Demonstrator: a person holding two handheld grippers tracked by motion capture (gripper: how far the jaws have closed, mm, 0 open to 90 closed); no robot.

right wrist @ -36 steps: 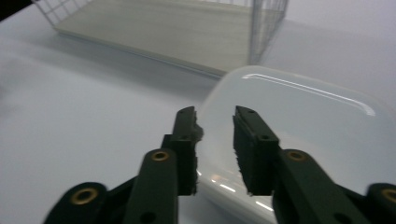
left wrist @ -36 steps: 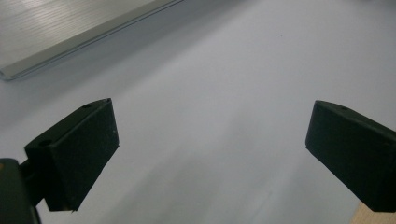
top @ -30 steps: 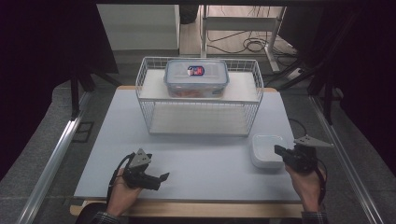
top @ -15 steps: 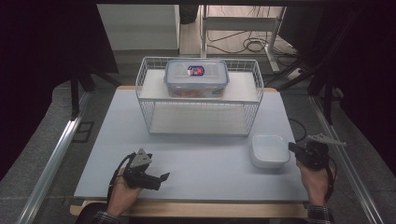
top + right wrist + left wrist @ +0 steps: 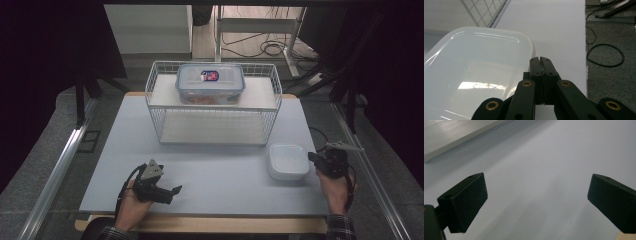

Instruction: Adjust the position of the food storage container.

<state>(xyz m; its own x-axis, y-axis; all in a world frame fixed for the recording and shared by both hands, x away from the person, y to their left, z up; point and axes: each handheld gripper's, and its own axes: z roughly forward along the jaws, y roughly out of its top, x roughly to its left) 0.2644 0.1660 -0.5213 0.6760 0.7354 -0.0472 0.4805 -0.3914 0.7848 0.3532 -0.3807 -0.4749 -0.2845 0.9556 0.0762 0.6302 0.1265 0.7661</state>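
A white shallow dish (image 5: 289, 161) lies at the right front of the table, and it looms large and close in the right gripper view (image 5: 474, 67). My right gripper (image 5: 312, 157) sits just beyond the dish's right edge. Its jaws (image 5: 540, 58) are pressed together with nothing between them, level with the rim. My left gripper (image 5: 173, 192) rests low over the front left of the table. It stands open, and between its fingers (image 5: 536, 200) there is bare tabletop.
A white wire basket (image 5: 150, 90) stands at the back middle, with a clear lidded container (image 5: 210, 80) on top of it. Its mesh shows in the right gripper view (image 5: 486, 12). The table's right edge, with cables (image 5: 604, 55) on the floor, lies close to the right hand.
The right gripper has slid rightward off the dish toward the table's right edge, so the whole dish now shows. The left gripper has stayed put.
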